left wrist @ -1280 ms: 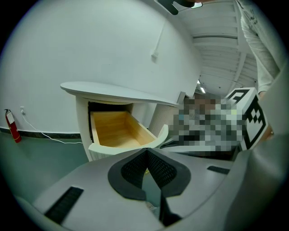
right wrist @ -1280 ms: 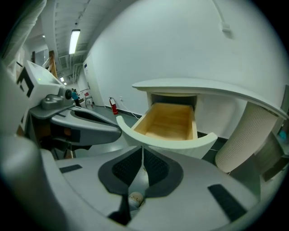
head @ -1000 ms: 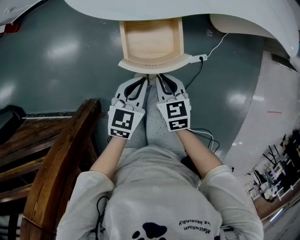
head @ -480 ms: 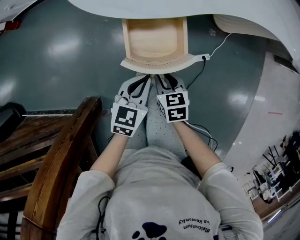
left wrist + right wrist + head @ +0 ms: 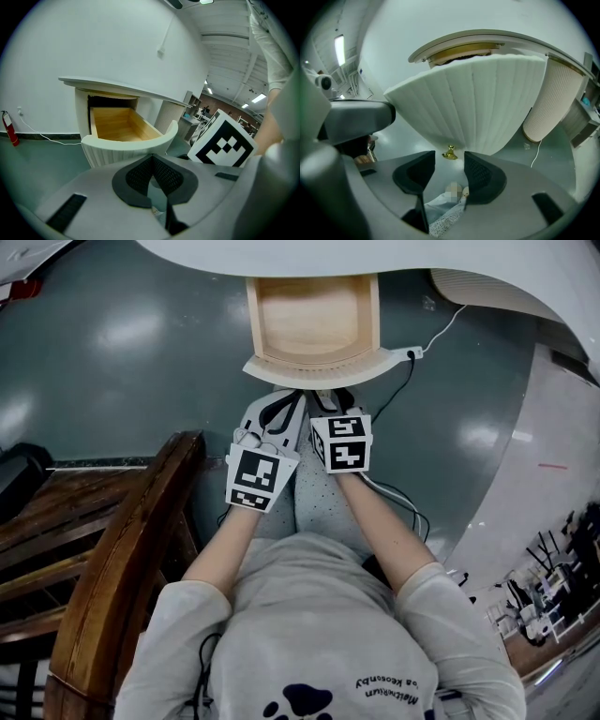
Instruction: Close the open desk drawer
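Right claw (image 5: pixel 449 163) has neared the gold knob (image 5: pixel 450 152), jaws just opened wide, empty; left claw (image 5: pixel 153 164) closed, empty.

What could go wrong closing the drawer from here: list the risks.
The right gripper, jaws just opened with nothing between them, sits low by the brass knob: it may snag there rather than push the fluted drawer front. The shut left gripper is crowded alongside; the two could collide.

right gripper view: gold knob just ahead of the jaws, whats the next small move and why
Probably ease the right gripper forward so the gold knob comes between its jaws. They have just been opening, nothing is between them yet, and the knob lines up with the gap.
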Demonstrator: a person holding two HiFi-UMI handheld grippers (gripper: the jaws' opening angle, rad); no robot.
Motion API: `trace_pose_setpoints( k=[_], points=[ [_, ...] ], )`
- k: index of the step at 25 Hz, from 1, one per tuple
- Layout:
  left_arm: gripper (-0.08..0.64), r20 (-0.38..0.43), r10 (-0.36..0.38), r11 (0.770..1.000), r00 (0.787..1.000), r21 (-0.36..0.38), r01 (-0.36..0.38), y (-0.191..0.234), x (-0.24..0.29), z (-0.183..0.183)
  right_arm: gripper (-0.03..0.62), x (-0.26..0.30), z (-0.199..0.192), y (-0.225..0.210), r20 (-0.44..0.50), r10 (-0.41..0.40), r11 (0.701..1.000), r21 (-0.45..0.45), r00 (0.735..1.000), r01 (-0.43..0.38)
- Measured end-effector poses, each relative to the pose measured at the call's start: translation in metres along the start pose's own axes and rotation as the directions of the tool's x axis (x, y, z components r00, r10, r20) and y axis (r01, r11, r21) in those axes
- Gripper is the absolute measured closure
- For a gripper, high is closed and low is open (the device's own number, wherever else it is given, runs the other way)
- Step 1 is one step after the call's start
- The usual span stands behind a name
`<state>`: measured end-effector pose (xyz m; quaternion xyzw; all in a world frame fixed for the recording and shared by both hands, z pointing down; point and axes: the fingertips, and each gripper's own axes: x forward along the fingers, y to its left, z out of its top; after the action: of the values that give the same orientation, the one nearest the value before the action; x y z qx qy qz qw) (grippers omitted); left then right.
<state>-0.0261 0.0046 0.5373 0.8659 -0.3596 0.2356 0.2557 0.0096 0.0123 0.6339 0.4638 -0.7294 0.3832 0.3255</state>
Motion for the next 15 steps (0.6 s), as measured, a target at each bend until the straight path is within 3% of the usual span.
trace_pose_setpoints(
  k=[12,15],
  points=[
    [0.554,-0.018,0.011,1.000,1.000,-0.003,-0.011,0.005,0.004,-0.003,0.414,0.012,-0.005,-0.008,-0.038,-0.025,0.999,0.037,0.999,0.027],
    [0.554,-0.022,0.012,1.000,1.000,-0.012,-0.012,0.005,0.004,-0.004,0.474,0.014,-0.004,-0.003,-0.048,-0.016,1.000,-0.014,0.999,0.015]
  ],
)
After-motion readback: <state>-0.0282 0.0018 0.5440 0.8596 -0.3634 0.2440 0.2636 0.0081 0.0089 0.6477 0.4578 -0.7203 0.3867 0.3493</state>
